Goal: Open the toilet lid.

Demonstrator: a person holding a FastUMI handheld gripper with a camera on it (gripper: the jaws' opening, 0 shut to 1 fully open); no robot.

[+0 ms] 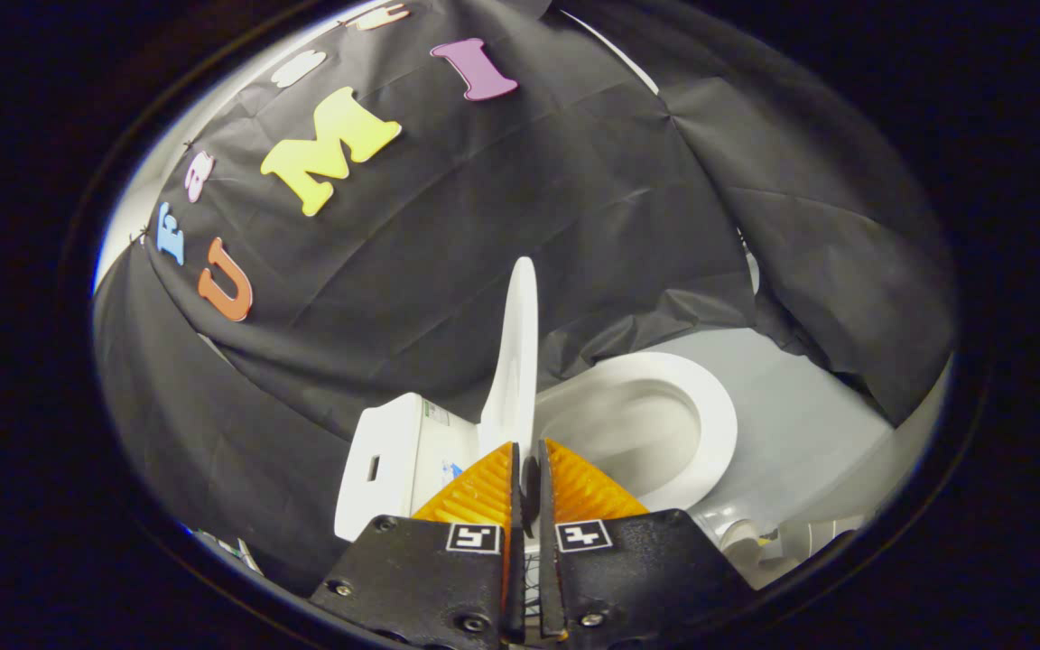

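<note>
The white toilet lid stands raised, nearly upright, and I see it edge-on. It rises from between my fingers toward the black cloth wall. My gripper is shut on the lid's thin edge, one finger on each face. To the right of the lid the seat ring and the open bowl lie uncovered. The white tank sits to the left of the lid, just behind it.
Black cloth hangs close behind and around the toilet. Grey floor lies beyond the bowl on the right. Some white fittings sit low by the toilet's base, right of my fingers.
</note>
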